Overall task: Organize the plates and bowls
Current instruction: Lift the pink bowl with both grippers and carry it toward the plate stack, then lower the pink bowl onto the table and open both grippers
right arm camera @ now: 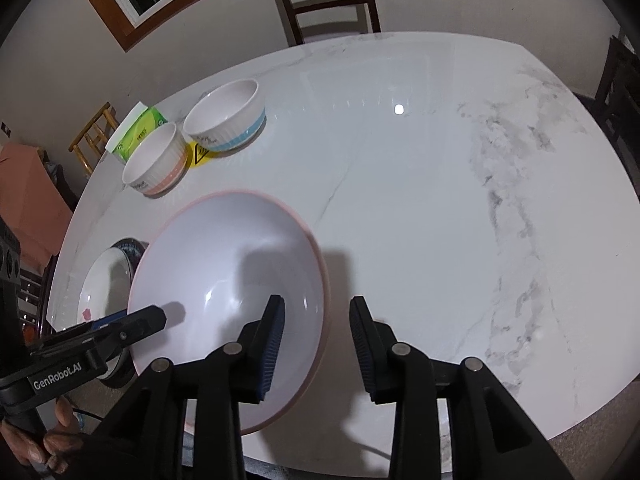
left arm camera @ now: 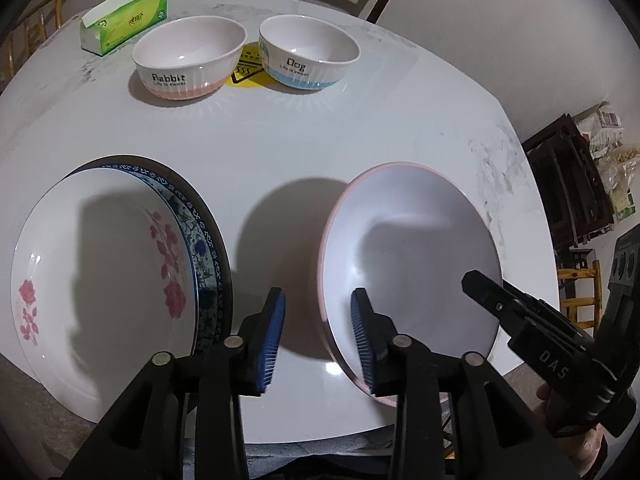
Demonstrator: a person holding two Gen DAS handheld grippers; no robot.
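Pink-rimmed plate (left arm camera: 408, 256) sits at the marble table's (right arm camera: 400, 208) near edge, with both grippers straddling its rim from opposite sides. The left gripper (left arm camera: 318, 344) and right gripper (right arm camera: 316, 348) each stand wide, gripping nothing. Only the left view shows the rose plate (left arm camera: 100, 276) resting atop a blue-patterned plate (left arm camera: 204, 240); the "Rabbit" bowl (left arm camera: 188, 62) and "Dog" bowl (left arm camera: 308, 52) stand side by side farther back.
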